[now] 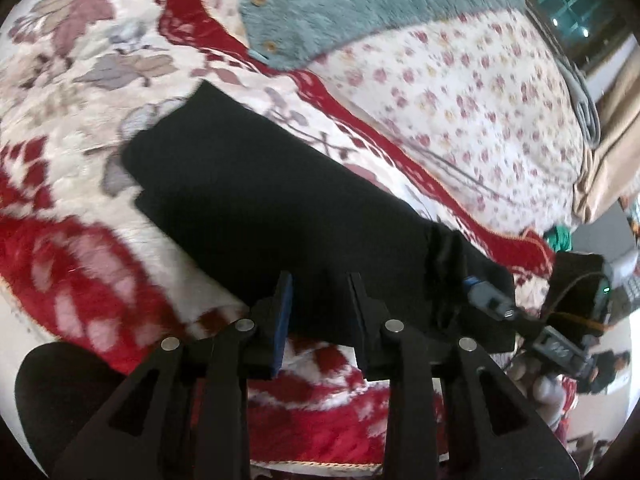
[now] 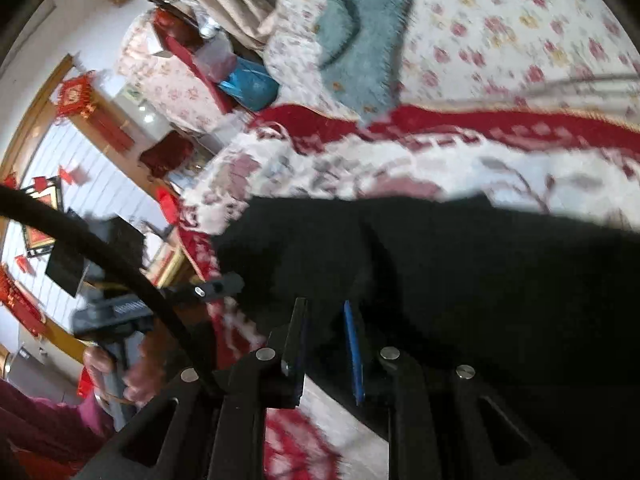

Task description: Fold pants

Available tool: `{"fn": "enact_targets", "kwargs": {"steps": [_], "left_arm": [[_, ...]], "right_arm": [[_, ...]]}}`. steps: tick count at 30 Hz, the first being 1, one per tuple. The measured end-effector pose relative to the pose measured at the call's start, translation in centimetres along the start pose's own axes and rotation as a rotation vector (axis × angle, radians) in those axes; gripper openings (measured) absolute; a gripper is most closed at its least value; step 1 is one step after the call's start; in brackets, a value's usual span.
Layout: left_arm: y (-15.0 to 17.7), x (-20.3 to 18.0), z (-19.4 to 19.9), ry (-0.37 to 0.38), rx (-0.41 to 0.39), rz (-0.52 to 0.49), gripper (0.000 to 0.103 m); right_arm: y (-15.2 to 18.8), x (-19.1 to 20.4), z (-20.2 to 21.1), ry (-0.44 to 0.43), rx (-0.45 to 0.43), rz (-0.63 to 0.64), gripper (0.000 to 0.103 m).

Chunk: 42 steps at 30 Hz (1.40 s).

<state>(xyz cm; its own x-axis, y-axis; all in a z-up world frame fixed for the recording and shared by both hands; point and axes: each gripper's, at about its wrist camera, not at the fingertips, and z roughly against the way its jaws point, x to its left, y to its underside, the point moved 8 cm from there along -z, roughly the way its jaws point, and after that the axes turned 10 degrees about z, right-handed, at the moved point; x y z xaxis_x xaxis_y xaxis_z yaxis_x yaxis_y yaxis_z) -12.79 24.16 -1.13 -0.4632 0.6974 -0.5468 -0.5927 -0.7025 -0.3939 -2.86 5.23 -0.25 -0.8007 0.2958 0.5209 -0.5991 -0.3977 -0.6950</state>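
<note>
The black pants [image 1: 256,196] lie as a long folded strip on a red and white floral blanket [image 1: 80,240]. In the left wrist view my left gripper [image 1: 320,300] hovers over the strip's near edge. Its jaws stand a little apart and open, with only cloth and blanket showing through the gap. The right gripper [image 1: 476,284] sits at the bunched right end of the strip, with a hand [image 1: 540,388] behind it. In the right wrist view the pants [image 2: 460,264] fill the middle and right. My right gripper [image 2: 326,320] is open just above the dark cloth. The left gripper [image 2: 236,282] shows at the left edge of the pants.
A teal fluffy garment [image 1: 340,8] lies at the far side on a small-flowered sheet [image 1: 460,92]. Beige fabric [image 1: 612,140] hangs at the right. In the right wrist view a black cable [image 2: 100,248] arcs across the left, and a blue bag [image 2: 248,84] and clutter sit beyond the bed.
</note>
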Motion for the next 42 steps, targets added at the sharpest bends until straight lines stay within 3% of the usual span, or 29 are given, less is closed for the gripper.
{"fn": "enact_targets", "kwargs": {"steps": [1, 4, 7, 13, 18, 29, 42], "left_arm": [[0.0, 0.3, 0.3, -0.002, -0.013, 0.007, 0.028], [-0.1, 1.3, 1.2, 0.017, -0.038, 0.041, 0.043], [-0.5, 2.5, 2.1, -0.010, -0.095, 0.077, 0.058], [-1.5, 4.8, 1.9, 0.004, -0.095, 0.161, 0.058], [-2.0, 4.8, 1.1, -0.006, -0.093, 0.166, 0.058], [-2.2, 5.0, -0.6, -0.077, -0.101, 0.172, 0.058], [-2.7, 5.3, -1.5, -0.040, -0.107, 0.182, 0.060]], "right_arm": [[-0.6, 0.6, -0.1, -0.008, 0.005, 0.029, 0.021], [-2.7, 2.7, -2.2, -0.023, 0.066, 0.142, 0.049], [-4.4, 3.8, -5.2, -0.032, 0.117, 0.213, 0.049], [-7.4, 4.8, -10.4, -0.073, 0.144, 0.226, 0.049], [-9.1, 5.5, -13.5, -0.073, 0.156, 0.219, 0.049], [-9.5, 6.0, -15.8, -0.059, 0.210, 0.264, 0.051], [-9.9, 6.5, -21.5, -0.017, 0.360, 0.409, 0.061]]}}
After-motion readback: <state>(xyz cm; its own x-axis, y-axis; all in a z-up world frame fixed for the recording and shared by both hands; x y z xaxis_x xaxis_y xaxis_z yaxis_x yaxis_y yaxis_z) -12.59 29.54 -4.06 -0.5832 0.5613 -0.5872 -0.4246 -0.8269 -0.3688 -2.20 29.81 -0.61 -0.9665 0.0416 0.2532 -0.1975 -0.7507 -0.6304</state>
